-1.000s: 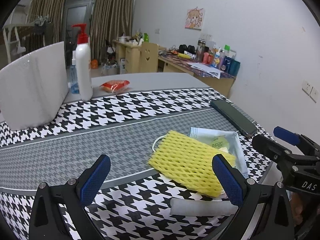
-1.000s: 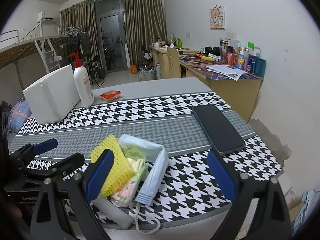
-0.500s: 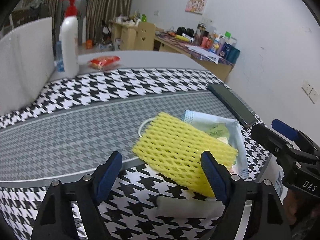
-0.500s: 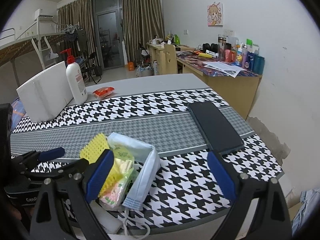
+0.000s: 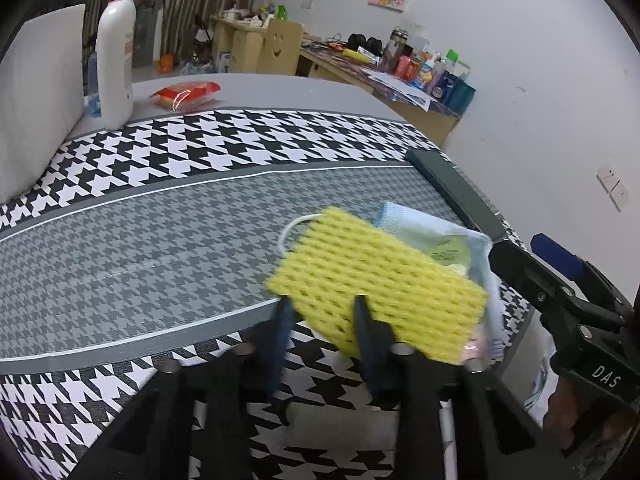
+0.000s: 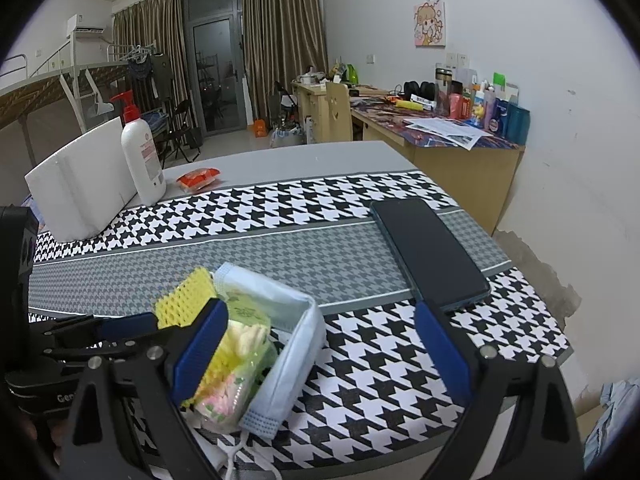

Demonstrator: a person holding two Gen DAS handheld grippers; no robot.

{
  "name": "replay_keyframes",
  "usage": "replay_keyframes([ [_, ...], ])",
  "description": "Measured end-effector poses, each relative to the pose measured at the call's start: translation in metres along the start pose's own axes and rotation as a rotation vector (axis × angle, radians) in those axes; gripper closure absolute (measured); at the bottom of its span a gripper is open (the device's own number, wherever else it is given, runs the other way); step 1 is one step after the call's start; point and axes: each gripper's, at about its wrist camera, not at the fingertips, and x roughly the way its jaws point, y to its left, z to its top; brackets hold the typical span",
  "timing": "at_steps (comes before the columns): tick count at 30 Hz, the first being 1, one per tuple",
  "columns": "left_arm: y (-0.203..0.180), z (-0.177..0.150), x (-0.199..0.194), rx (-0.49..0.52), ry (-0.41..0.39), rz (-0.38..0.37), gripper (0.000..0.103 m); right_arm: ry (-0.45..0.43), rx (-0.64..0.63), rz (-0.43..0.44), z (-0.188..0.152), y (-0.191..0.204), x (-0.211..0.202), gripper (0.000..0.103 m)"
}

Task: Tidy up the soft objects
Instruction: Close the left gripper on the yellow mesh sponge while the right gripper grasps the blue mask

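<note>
A yellow foam net (image 5: 380,284) lies on top of a light blue face mask (image 5: 478,248) and a clear bag of soft pieces (image 6: 240,364) near the table's front right corner. My left gripper (image 5: 322,312) has its fingers closed in around the net's near corner; they look blurred. The net also shows in the right wrist view (image 6: 186,300). My right gripper (image 6: 320,344) is open and empty, its left finger beside the bag and the mask (image 6: 288,336). A white foam strip (image 5: 344,420) lies under my left gripper.
A dark phone (image 6: 428,256) lies at the right on the houndstooth cloth (image 6: 280,208). At the back left stand a white foam block (image 6: 80,184), a pump bottle (image 6: 142,152) and a red snack packet (image 6: 200,178). The table edge is close in front.
My left gripper has moved forward to the yellow net and closed from wide open onto its near corner. The right gripper has stayed open and shifted little.
</note>
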Motion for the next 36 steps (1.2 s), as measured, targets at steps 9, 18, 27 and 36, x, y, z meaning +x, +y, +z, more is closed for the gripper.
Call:
replay_keyframes([
  [9,-0.002,0.003,-0.001,0.017,-0.039,-0.023,0.094,0.007,0.019,0.000,-0.002,-0.006,0.000,0.006],
  [18,0.003,0.002,-0.028,0.030,-0.090,-0.040,0.094,0.001,0.018,0.001,0.000,-0.009,-0.007,0.007],
  [27,0.012,0.000,-0.059,0.052,-0.149,-0.024,0.094,0.004,0.015,0.014,-0.001,-0.007,-0.009,0.013],
  [36,0.008,-0.005,-0.064,0.098,-0.176,0.051,0.094,0.003,0.016,0.002,0.002,-0.008,-0.008,0.013],
])
